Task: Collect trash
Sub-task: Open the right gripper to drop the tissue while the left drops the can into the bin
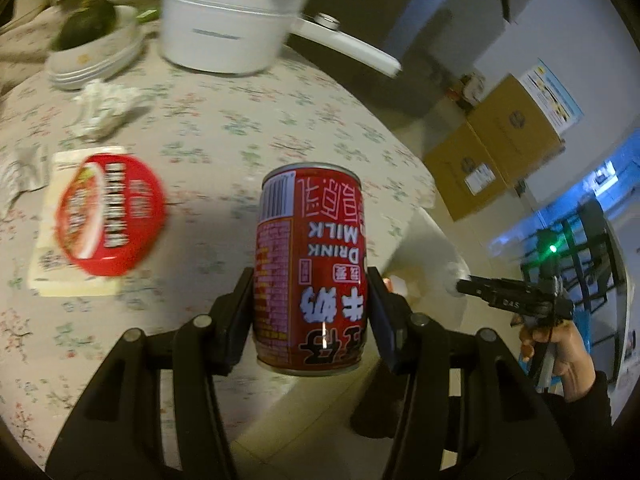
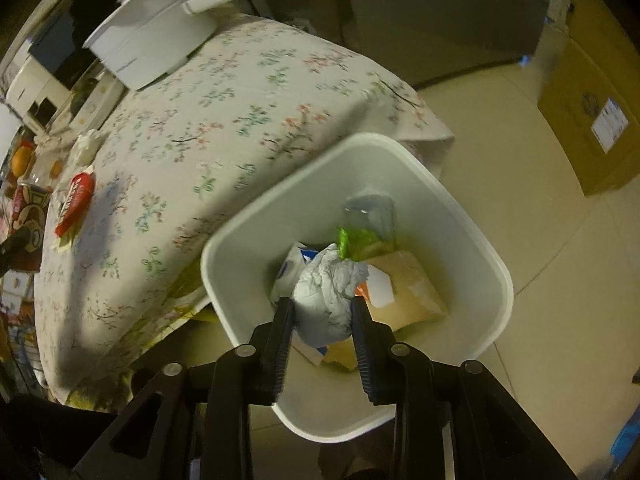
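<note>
We see a bench [image 1: 224, 128] under a floral cloth, standing on a pale tiled floor [image 2: 552, 264] with brown cardboard boxes [image 1: 496, 144] along the wall. From left to right on the bench lie a stack of white dishes [image 1: 96, 60], a crumpled white tissue [image 1: 104, 108], a red round lid [image 1: 110, 214] on a cream packet, and a white pot [image 1: 232, 20] with a long handle. Our left tool [image 1: 310, 312] is clamped on a red milk can [image 1: 310, 268], printed with white lettering, held above the bench's edge. To the right, beside the bench, a white bin [image 2: 472, 240] stands on the floor, with paper and packaging inside. Our right tool [image 2: 322, 320] hangs over it; a wad of grey-white tissue [image 2: 324, 296] sits between its part-open fingers, and we cannot tell whether they press on it.
</note>
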A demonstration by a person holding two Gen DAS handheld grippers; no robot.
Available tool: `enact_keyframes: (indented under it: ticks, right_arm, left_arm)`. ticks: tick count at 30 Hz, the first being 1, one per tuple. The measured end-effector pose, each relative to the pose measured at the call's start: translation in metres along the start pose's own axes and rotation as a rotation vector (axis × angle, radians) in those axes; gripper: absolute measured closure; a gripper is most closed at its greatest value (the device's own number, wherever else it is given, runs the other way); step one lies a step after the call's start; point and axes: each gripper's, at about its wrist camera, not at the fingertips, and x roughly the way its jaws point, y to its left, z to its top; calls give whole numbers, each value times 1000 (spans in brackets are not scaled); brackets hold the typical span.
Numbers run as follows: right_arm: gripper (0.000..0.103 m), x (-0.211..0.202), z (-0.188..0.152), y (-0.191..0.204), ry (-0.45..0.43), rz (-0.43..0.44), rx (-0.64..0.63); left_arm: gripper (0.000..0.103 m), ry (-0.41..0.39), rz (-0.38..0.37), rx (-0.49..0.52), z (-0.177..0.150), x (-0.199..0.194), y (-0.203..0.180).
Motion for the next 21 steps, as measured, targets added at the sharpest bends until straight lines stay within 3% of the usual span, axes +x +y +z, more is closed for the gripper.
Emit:
enact_keyframes:
  ticks: [1, 3, 6, 13, 21]
  right_arm:
    - [53, -1, -1, -3, 0, 5, 16]
    - [43, -5, -2, -9, -10, 6, 35]
    - [41, -11, -5, -15, -20, 16, 53]
    - [40, -17, -21, -17, -17, -49, 3]
    - [35, -17, -34, -25, -4, -90, -18]
  left_arm:
    - [49, 8, -10, 10, 0, 4, -6]
    - [49, 30, -35, 35, -1, 15, -22]
    - [49, 68, -66, 78, -2, 35, -48]
    - [49, 164, -109, 210, -14, 85, -108]
    - [49, 236, -107, 298, -27, 136, -139]
